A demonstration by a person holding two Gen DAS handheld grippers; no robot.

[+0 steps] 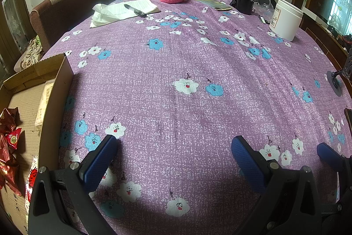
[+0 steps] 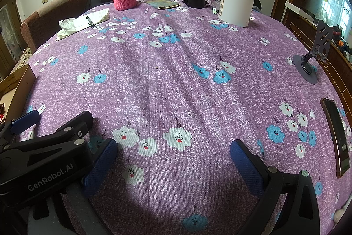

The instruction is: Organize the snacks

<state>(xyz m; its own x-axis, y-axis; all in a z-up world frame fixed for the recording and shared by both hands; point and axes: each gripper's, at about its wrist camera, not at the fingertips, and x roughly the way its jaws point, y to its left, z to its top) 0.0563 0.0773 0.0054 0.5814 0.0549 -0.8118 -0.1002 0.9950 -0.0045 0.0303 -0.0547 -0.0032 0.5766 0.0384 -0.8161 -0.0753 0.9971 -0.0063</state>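
Red foil snack packets (image 1: 8, 136) lay in the cardboard box (image 1: 63, 72), left of my wide-open, empty left gripper (image 1: 173, 148); light, crinkly, slippery, so I judged pinching a crimped edge best. My right gripper (image 2: 173, 148) gaped empty too.

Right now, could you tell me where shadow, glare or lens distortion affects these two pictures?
Left wrist view: fisheye bows the tablecloth into a dome; a dark shadow lies low between the open left gripper fingers. Right wrist view: same bulge and vignetted corners; a shadow below the open right gripper; the window is blown out.
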